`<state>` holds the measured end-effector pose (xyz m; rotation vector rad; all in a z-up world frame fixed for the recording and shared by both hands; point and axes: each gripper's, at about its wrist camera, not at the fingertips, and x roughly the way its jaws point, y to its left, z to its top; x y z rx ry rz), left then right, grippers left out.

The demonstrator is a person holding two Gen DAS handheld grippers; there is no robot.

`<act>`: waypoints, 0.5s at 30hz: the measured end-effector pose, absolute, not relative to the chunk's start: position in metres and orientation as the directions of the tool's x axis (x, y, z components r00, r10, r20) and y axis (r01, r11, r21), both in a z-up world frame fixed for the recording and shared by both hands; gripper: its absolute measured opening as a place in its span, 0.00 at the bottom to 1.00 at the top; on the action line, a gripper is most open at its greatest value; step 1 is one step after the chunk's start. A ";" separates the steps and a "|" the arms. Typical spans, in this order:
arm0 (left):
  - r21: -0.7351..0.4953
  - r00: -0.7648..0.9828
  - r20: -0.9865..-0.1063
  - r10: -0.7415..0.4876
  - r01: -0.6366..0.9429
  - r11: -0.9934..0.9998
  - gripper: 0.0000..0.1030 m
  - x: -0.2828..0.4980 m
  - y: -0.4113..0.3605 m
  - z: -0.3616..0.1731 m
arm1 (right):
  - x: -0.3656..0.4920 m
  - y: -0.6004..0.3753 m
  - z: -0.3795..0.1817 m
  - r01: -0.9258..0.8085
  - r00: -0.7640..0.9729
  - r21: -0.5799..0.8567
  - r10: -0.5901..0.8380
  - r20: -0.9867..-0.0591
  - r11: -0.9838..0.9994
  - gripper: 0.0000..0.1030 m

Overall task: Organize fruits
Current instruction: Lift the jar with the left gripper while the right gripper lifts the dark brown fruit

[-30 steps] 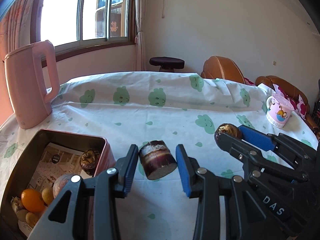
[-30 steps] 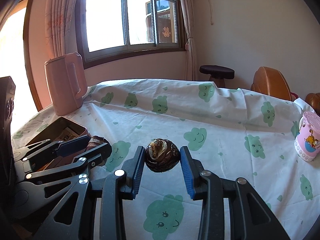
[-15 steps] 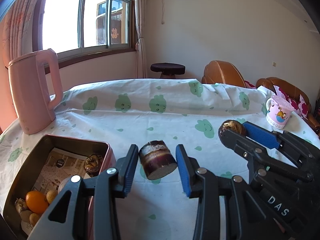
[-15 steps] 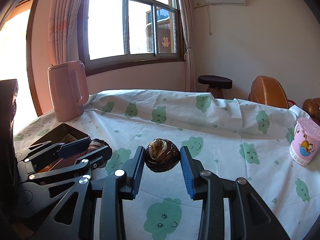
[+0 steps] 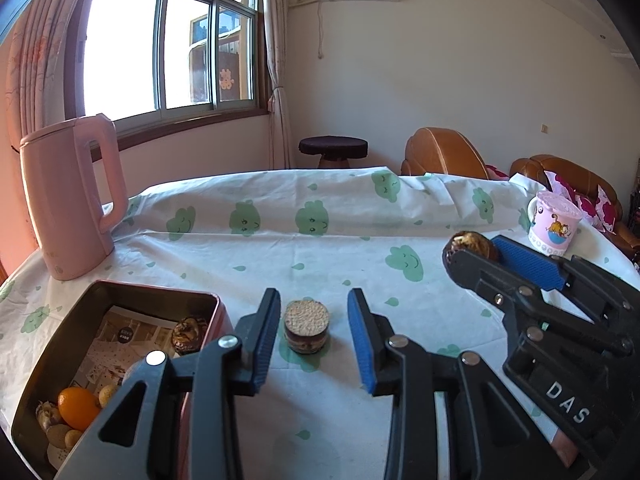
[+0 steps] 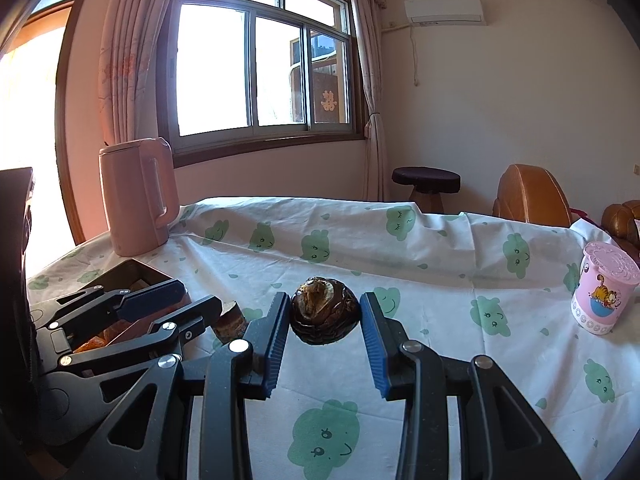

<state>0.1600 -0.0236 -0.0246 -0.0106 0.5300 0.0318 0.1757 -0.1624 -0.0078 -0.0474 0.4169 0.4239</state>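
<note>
Fruit of two kinds sits at the fingertips; the left gripper (image 5: 312, 330) hovers over a short dark cylinder piece (image 5: 307, 331) that stands upright on the cloud-print tablecloth (image 5: 320, 248), its pale cut face up; the blue pads (image 5: 265, 336) stand on either side with a gap to each, touching nothing, and the jaws are closing. Just left of that gripper lies the open tin box (image 5: 42, 376); inside it are an orange (image 5: 78, 407), a few small yellowish fruits (image 5: 108, 394) and a dark wrinkled fruit (image 5: 188, 334) at the far end, on printed paper. The right gripper (image 6: 325, 318) clamps a dark round fruit (image 6: 324, 314) with a pale cracked top; both pads press its sides and it hangs clear of the cloth. From the left wrist view this gripper is to the right, well apart from the box. A pink kettle (image 5: 70, 200) stands beyond the box; a pink cartoon cup (image 6: 604, 290) stands far right.
</note>
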 end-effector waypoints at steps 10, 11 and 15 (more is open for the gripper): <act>-0.104 0.836 -0.549 -0.003 -0.064 0.992 0.65 0.168 -0.003 -0.029 | 0.177 -0.196 -0.008 -0.332 0.847 0.146 0.362 -0.389 0.932 0.37; -0.120 0.828 -0.561 -0.006 -0.074 0.990 0.65 0.171 0.002 -0.030 | 0.179 -0.199 -0.008 -0.328 0.844 0.161 0.365 -0.393 0.931 0.37; -0.171 0.813 -0.580 -0.049 -0.063 0.983 0.65 0.180 0.008 -0.024 | 0.184 -0.208 -0.011 -0.299 0.837 0.199 0.357 -0.414 0.933 0.37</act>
